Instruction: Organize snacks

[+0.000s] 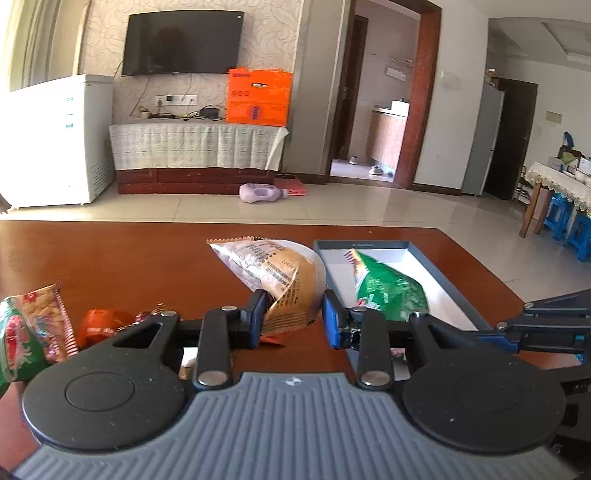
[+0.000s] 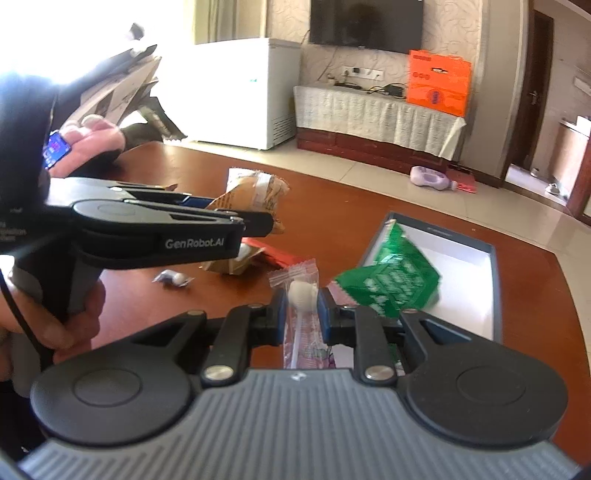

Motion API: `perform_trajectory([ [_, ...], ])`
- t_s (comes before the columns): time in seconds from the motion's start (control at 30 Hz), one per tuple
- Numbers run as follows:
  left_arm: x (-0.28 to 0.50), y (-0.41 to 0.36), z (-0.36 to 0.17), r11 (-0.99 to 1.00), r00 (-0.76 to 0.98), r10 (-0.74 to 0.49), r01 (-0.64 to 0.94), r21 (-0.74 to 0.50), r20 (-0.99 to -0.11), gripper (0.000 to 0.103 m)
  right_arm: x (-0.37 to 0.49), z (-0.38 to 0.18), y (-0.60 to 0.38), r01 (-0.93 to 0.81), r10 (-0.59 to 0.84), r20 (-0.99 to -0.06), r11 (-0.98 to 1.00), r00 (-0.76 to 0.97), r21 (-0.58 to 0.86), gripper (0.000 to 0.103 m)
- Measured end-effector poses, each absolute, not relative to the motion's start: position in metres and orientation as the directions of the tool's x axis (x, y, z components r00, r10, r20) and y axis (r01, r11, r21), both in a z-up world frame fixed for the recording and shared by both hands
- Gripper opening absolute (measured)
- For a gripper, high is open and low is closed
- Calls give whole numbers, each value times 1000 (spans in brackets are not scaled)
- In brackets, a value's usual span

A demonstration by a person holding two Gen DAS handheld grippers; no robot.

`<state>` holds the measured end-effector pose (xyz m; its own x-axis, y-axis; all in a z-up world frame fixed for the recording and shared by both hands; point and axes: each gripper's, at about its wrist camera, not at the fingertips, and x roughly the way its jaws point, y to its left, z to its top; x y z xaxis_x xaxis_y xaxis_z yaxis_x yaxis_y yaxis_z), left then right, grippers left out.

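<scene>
Both grippers: black linkage arms w/ silver rivets, blue pads, ribbed grey base, round black discs. Left gripper side marked "GenRobot.AI", black cable by handle. Right gripper same build.

Daylight everywhere, and the window at upper left of the right wrist view is totally blown out. Fisheye bends the edges, and the crinkly green snack packet is motion-blurred.

Home living room: wall-mounted television upper left, cloth-covered TV cabinet, chest freezer, tiled floor
</scene>
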<state>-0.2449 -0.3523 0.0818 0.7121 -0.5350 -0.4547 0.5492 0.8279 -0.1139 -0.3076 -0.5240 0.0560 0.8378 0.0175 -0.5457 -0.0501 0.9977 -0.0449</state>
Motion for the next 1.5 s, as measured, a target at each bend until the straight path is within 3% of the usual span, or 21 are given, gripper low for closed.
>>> perform_trajectory([
  [0.6,-252,-403,76,771,651,-602,625,-123,-463,38,-308,33,-563,11,-11,-619,1000,785,-3,21],
  [1.0,-240,-416,78,726,629,-624,686,-46,-462,38,-249,24,-585,91,-52,-625,995,779,32,22],
  [1.2,-225,-419,79,722,626,-640,689,-70,-446,36,-213,16,-601,133,-88,-635,991,768,24,21],
  [1.5,-220,-442,69,702,596,-657,708,-85,-461,36,-252,19,-598,120,-98,-631,993,769,-8,22],
])
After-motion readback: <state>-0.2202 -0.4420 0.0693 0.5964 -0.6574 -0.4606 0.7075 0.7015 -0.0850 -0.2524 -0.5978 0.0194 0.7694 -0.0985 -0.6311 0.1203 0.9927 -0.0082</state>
